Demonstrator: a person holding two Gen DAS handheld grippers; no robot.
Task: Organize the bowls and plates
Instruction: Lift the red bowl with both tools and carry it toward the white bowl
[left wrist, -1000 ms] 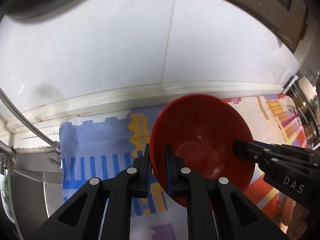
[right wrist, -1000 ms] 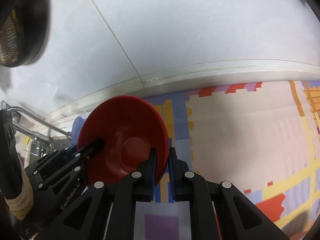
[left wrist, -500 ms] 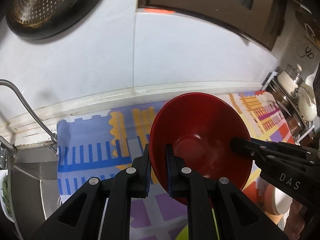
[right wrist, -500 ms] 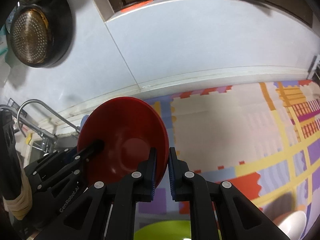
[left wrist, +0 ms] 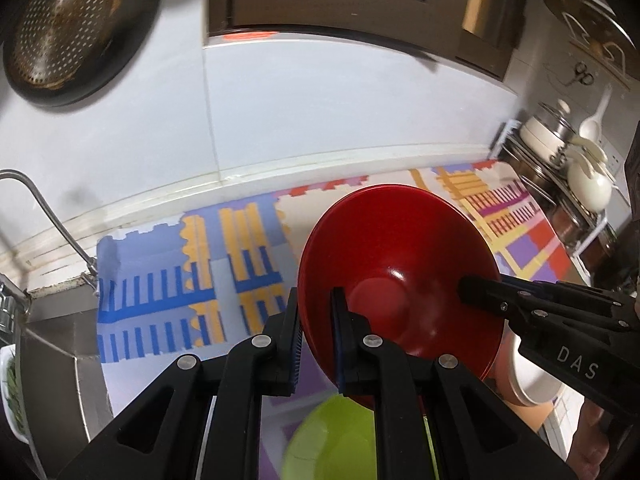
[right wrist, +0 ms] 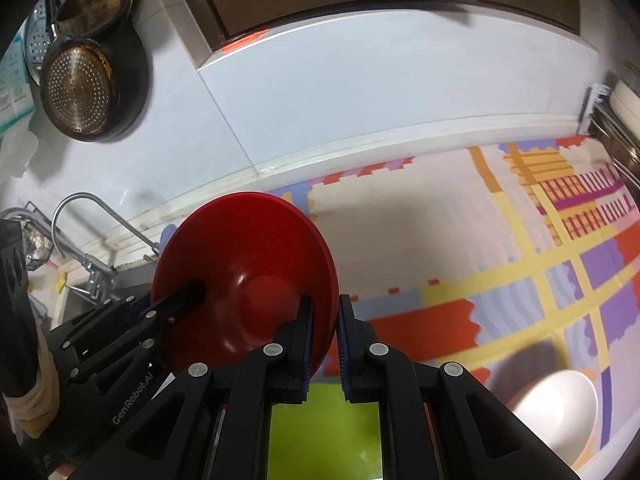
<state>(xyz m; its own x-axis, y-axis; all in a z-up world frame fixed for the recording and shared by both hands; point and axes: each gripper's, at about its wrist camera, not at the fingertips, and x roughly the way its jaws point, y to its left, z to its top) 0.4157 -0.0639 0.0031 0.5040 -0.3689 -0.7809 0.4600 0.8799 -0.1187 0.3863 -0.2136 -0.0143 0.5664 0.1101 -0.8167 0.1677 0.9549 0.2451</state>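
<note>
A red bowl (left wrist: 400, 276) is held in the air above the counter by both grippers. My left gripper (left wrist: 316, 344) is shut on its left rim. My right gripper (right wrist: 323, 344) is shut on its right rim; the bowl also shows in the right wrist view (right wrist: 244, 276). A lime-green bowl (left wrist: 332, 436) sits on the mat right below, partly hidden by the fingers; it shows in the right wrist view (right wrist: 324, 436) too. A cream bowl (right wrist: 556, 408) stands on the mat at the right, and in the left wrist view (left wrist: 532, 384) behind the right gripper.
A colourful patterned mat (right wrist: 500, 264) covers the counter. A sink with a faucet (right wrist: 76, 216) lies to the left. A strainer in a dark pan (left wrist: 68, 28) hangs on the wall. A rack with pots and ladles (left wrist: 568, 168) stands at the far right.
Both grippers have lifted and drawn back with the red bowl. The green bowl and the cream bowl have come into view below.
</note>
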